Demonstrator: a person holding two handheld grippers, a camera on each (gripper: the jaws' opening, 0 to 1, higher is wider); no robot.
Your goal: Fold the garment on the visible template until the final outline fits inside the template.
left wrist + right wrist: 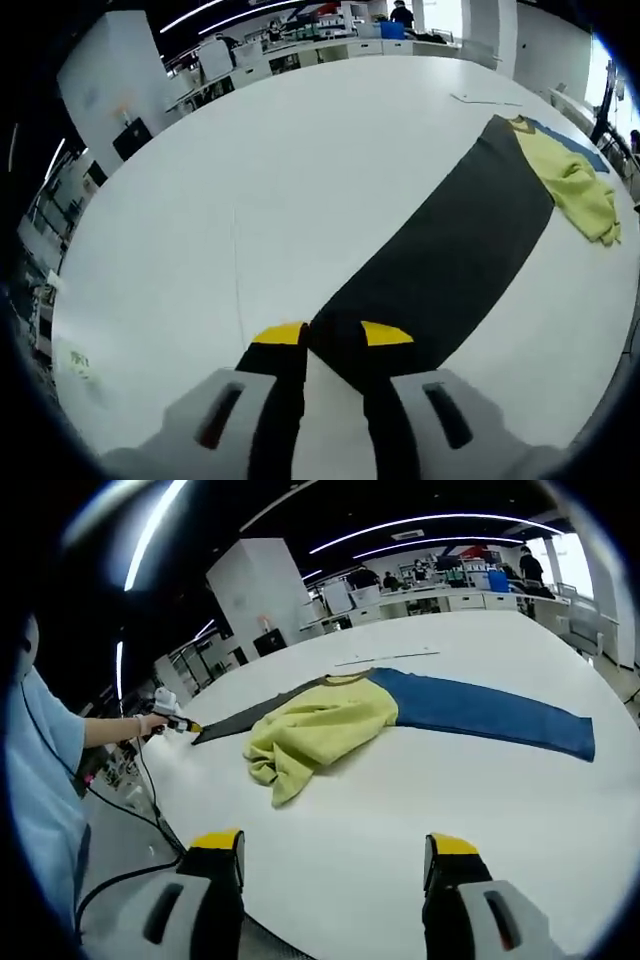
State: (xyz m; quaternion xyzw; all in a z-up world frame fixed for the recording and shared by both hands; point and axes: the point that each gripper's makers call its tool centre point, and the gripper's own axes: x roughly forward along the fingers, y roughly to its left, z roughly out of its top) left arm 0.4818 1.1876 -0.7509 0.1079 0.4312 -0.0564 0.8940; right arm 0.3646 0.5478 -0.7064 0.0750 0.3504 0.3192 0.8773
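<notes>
Gripping dark sleeve [440, 260]: left gripper [332, 334]; yellow body [318, 732] bunched mid-table [400, 810].

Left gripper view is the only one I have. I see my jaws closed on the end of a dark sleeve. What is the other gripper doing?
Observer: The right gripper is open and holds nothing; it hovers near the table edge.
Operator: Is the garment spread flat?
Observer: No. The yellow body lies bunched in the middle, between the dark sleeve and the blue sleeve.
Operator: Is the blue sleeve straight?
Observer: Yes, it lies stretched out flat on the table, away from the left gripper.
</notes>
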